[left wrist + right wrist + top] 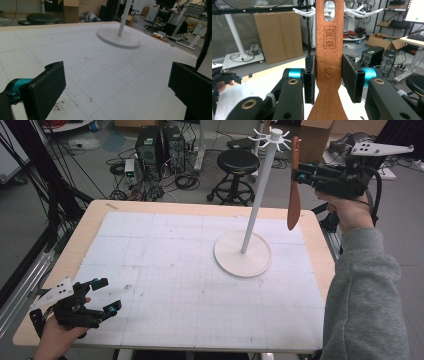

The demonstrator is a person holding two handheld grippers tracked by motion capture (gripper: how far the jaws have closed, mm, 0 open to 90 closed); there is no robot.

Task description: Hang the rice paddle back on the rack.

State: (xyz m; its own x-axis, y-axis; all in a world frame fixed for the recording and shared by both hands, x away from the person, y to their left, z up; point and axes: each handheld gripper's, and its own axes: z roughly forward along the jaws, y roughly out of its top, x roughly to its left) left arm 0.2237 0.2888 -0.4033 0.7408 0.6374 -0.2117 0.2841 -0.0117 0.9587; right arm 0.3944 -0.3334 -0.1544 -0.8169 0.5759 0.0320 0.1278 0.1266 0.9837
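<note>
Counting things: two grippers, one spatula, one stand, one table, one stool.
Spatula: a flat brown wooden spatula point(294, 195) with a long oval hole near its handle end, a stamped square mark reading 1903 under that hole and a small round mark lower down; the handle is narrow and straight, and it widens toward the blade.
Spatula place: upper right of the high view, in the air above the table's far right edge, just right of the stand's top.
Spatula axis: long axis near upright, holed handle end up, broad blade end down and free of the table; in the right gripper view point(329, 62) it runs up the middle of the frame.
Right gripper: black two-jaw gripper point(303, 173) held up in a hand with a grey sleeve point(365, 295); its pads point(309, 78) pinch the spatula's handle from both flat edges.
Left gripper: black two-jaw gripper point(106, 295) with teal parts at the lower left of the high view, low over the table; its jaws are spread wide with nothing between them.
Stand: a white pole on a round white base point(243, 254), with short curved hooks point(272, 137) fanning out at its top; it stands right of centre on the table.
Table: a light wooden table point(90, 220) covered by a white gridded mat point(190, 285).
Stool: a round black stool point(239, 162) on the floor beyond the table, top centre of the high view.
</note>
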